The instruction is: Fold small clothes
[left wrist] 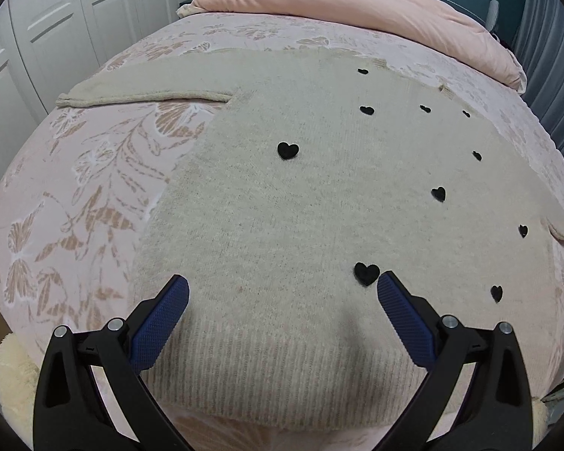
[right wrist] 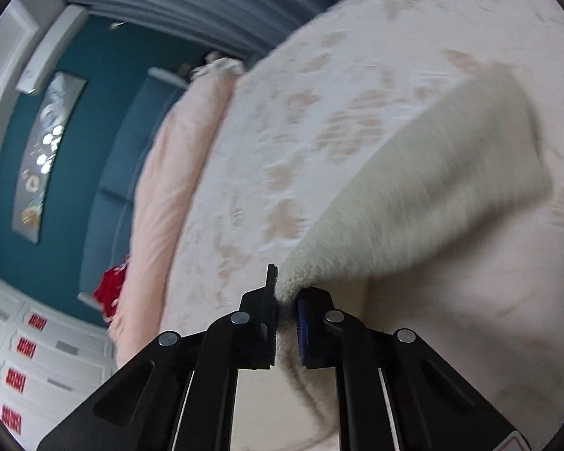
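Note:
A cream knitted sweater (left wrist: 282, 195) with several black hearts lies flat on the bed, one sleeve (left wrist: 139, 92) stretched out to the far left. My left gripper (left wrist: 282, 289) is open and empty, hovering just above the sweater's ribbed hem (left wrist: 282, 372). In the right wrist view my right gripper (right wrist: 286, 300) is shut on the cuff end of the sweater's other sleeve (right wrist: 413, 195), which rises off the bed toward the camera. That view is blurred.
The bed has a pink floral cover (left wrist: 75, 188). A pink duvet (left wrist: 357, 3) is heaped at the far end. White wardrobe doors (left wrist: 37, 37) stand to the left, blue curtains (left wrist: 545, 56) to the right. A cream plush object (left wrist: 15, 376) sits at the near left corner.

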Available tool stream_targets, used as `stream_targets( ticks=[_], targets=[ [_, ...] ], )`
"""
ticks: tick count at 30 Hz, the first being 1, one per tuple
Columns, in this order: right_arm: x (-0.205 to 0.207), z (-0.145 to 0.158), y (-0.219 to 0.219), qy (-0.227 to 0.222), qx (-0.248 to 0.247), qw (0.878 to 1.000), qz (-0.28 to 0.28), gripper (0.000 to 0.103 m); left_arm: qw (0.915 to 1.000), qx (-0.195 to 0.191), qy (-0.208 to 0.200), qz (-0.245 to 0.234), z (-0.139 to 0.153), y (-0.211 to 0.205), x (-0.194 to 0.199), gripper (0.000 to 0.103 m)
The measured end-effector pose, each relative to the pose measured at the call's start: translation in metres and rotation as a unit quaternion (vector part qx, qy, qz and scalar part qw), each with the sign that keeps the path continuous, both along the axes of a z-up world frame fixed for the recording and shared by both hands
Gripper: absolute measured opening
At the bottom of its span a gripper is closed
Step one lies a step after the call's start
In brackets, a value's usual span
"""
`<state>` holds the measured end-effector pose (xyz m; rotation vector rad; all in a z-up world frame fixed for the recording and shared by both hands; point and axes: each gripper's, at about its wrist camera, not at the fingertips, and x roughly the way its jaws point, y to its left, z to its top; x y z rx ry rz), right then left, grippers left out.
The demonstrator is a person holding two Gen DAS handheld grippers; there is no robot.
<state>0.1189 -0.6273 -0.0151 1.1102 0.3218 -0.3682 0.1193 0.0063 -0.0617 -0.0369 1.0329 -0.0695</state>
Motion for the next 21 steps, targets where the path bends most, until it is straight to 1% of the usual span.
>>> stream_targets(
  ticks=[1,2,3,4,5,6,8,9,10,11,12,14,15,17,19,20,21],
  targets=[
    [0.024,0.023,0.026,-0.023,-0.028,0.998,0.049,0.01,1.0,-0.007,-0.001,0.001,0.001,0.002,0.001,0.098],
    [0.048,0.046,0.059,-0.039,-0.057,0.992,0.104,0.01,0.9999,-0.017,-0.003,0.002,0.002,0.005,0.001,0.098],
    [0.067,0.064,0.095,-0.052,-0.082,0.983,0.159,0.01,0.9996,-0.026,-0.004,0.004,0.003,0.008,0.003,0.098],
    [0.089,0.079,0.138,-0.063,-0.102,0.967,0.223,0.011,0.9992,-0.038,-0.006,0.006,0.005,0.011,0.004,0.098],
    [0.108,0.086,0.181,-0.066,-0.115,0.949,0.286,0.014,0.9986,-0.051,-0.008,0.007,0.007,0.013,0.006,0.098],
    [0.123,0.086,0.224,-0.058,-0.123,0.932,0.336,0.014,0.9978,-0.064,-0.01,0.011,0.009,0.016,0.01,0.098],
    [0.148,0.07,0.29,-0.018,-0.133,0.904,0.407,0.03,0.9959,-0.085,-0.016,0.023,0.015,0.02,0.017,0.098],
    [0.154,0.06,0.314,0.002,-0.145,0.893,0.425,0.031,0.9948,-0.095,-0.018,0.032,0.018,0.022,0.022,0.098],
    [0.154,0.05,0.333,0.02,-0.159,0.888,0.431,0.031,0.993,-0.11,-0.02,0.039,0.022,0.024,0.028,0.098],
    [0.156,0.04,0.339,0.033,-0.163,0.887,0.43,0.031,0.9907,-0.127,-0.021,0.044,0.024,0.026,0.035,0.098],
    [0.146,0.029,0.343,0.043,-0.156,0.89,0.426,0.031,0.9878,-0.147,-0.018,0.049,0.026,0.027,0.044,0.098],
    [0.121,0.006,0.336,0.065,-0.13,0.904,0.402,0.034,0.9806,-0.19,-0.01,0.047,0.026,0.026,0.065,0.098],
    [0.105,-0.008,0.328,0.075,-0.118,0.912,0.386,0.035,0.9777,-0.205,-0.004,0.045,0.025,0.023,0.079,0.098],
    [0.075,-0.026,0.313,0.097,-0.103,0.925,0.352,0.04,0.975,-0.219,0.008,0.038,0.019,0.011,0.108,0.098],
    [0.056,-0.038,0.29,0.113,-0.082,0.937,0.32,0.043,0.9755,-0.216,0.017,0.036,0.011,-0.003,0.138,0.098],
    [0.049,-0.043,0.277,0.117,-0.066,0.944,0.303,0.046,0.9728,-0.228,0.02,0.035,0.005,-0.008,0.154,0.098],
    [0.043,-0.049,0.266,0.118,-0.049,0.949,0.287,0.048,0.9714,-0.232,0.033,0.041,-0.004,-0.013,0.169,0.098]
  ],
)
